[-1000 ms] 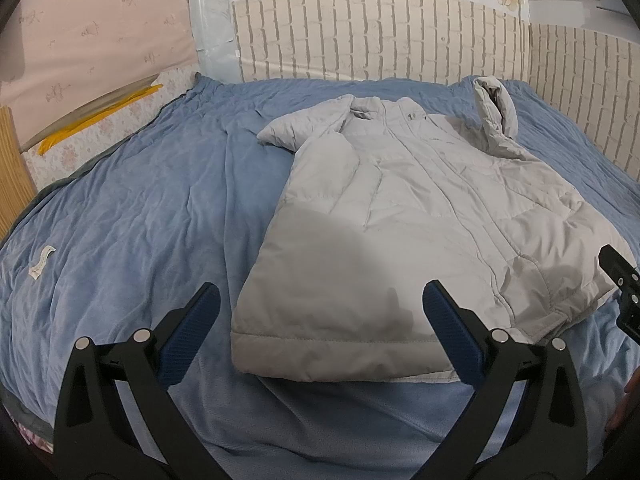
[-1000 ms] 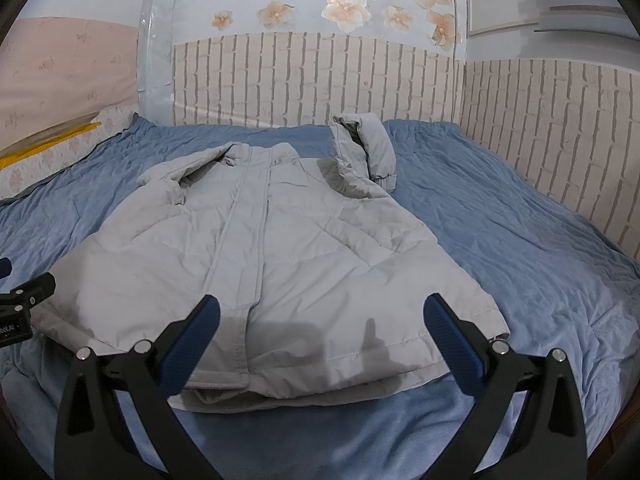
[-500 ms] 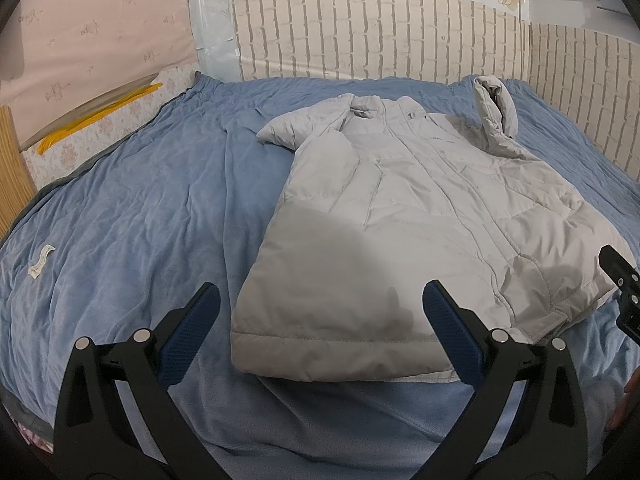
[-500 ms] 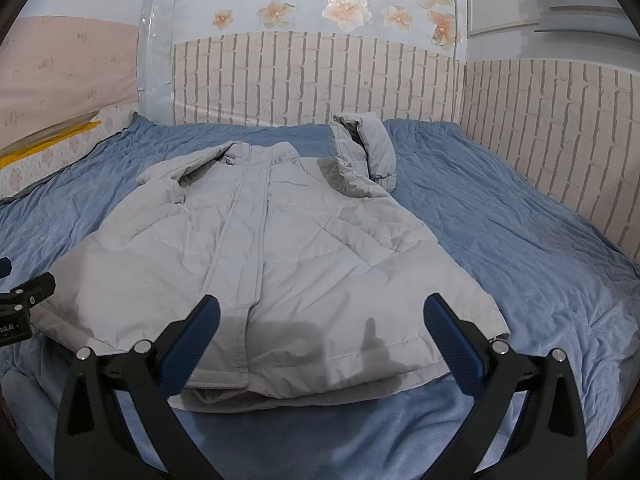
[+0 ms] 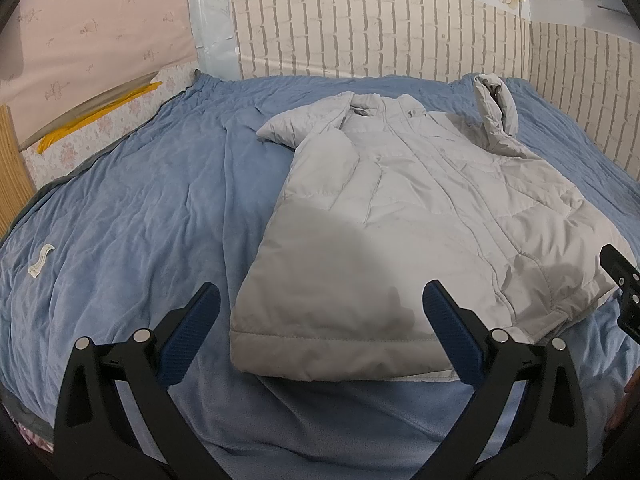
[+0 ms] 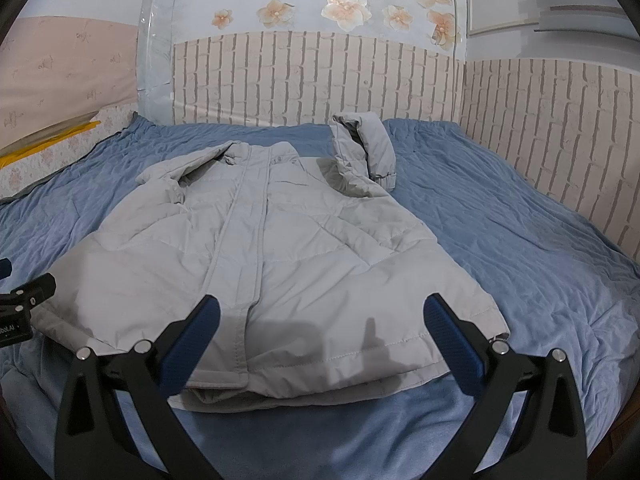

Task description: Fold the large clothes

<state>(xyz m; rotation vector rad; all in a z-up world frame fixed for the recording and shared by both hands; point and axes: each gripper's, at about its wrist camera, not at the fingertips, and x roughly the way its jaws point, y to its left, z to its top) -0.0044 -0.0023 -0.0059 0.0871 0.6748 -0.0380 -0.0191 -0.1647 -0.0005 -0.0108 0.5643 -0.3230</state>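
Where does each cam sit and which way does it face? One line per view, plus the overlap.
Left wrist: on the left claw, above the bed's near edge, facing the headboard wall; its open fingers frame the grey padded coat's hem; the right claw peeks in at right.
Right wrist: on the right claw, same heading, open over the hem.
Shared: coat, blue bedspread, brick-pattern wall.

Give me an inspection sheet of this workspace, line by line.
Surface: blue bedspread, wrinkled, covering the bed.
Job's things: grey padded jacket lying flat, front up, hem nearest; one sleeve bent back on itself, not yet folded in.
Clutter: small white tag on the bedspread.
Grippers: left hand-held gripper open, empty; right hand-held gripper open, empty, both short of the hem.
Cables: nothing seen.
Surroundings: brick-pattern wall panels, flower decals.
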